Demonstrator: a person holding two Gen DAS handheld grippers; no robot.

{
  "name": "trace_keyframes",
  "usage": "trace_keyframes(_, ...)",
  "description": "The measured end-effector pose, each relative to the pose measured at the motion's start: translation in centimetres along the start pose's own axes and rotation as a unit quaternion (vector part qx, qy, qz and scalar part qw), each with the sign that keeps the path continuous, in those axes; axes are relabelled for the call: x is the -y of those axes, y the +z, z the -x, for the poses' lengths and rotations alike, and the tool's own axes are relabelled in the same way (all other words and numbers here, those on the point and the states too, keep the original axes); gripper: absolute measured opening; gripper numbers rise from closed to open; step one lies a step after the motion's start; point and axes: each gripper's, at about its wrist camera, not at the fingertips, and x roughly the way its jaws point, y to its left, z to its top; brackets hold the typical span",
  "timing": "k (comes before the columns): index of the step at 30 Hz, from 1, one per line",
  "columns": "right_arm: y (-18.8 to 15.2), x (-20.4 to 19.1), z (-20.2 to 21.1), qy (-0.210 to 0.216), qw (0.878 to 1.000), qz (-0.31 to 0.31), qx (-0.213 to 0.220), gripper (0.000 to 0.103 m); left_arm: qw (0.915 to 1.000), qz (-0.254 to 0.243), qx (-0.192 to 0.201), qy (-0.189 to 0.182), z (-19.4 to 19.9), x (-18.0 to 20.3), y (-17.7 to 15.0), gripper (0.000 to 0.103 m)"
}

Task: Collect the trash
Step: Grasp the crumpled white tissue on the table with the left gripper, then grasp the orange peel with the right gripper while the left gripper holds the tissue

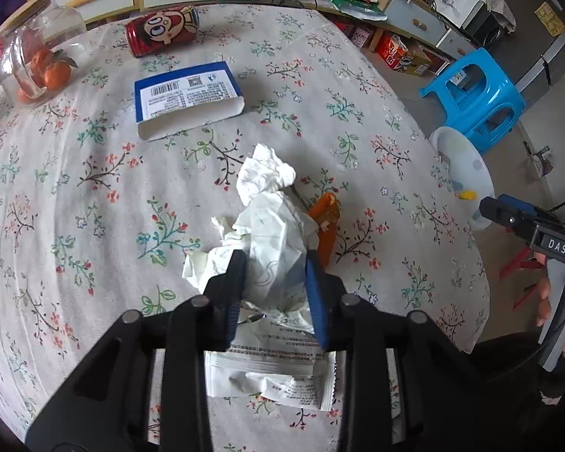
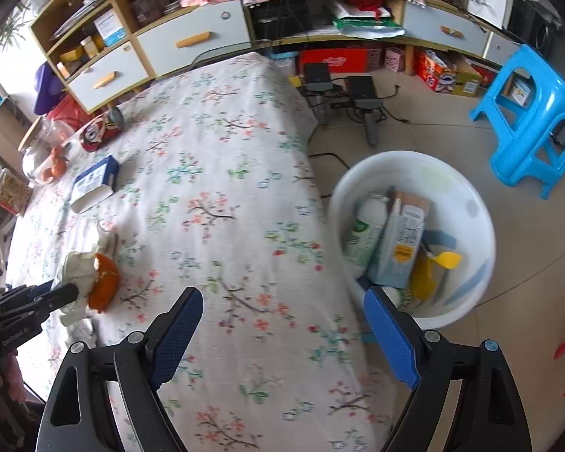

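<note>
**Left tongs pinching tissue on the bench**

Left tongs pressed onto a crumpled white tissue, pads against both its sides; tissue lying on the floral-clothed bench, just beside an orange peel; a white printed wrapper under the tongs, nearer the camera. Farther back: an open blue-and-white carton, a red cartoon can on its side, a glass jar with small oranges. Right tongs spread wide, holding nothing, over the bench edge; beside the bench on the floor, a white basin already holding a bottle, a carton and yellow scraps; blue stool beyond.
</note>
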Motion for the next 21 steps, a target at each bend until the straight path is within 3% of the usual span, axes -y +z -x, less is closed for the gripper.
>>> trace_keyframes(10, 0.6, -6.1, -1.9, 0.022, 0.999, 0.043, -0.015, 0.089, 0.9980, 0.034, 0.053, 0.003, 4.2, -3.3, -1.1, 0.029)
trace_keyframes(21, -0.1, -14.4, -5.0, 0.045, 0.992, 0.109, -0.041, 0.089, 0.9942, 0.082, 0.064, 0.027, 6.4, -8.8, -3.6, 0.029)
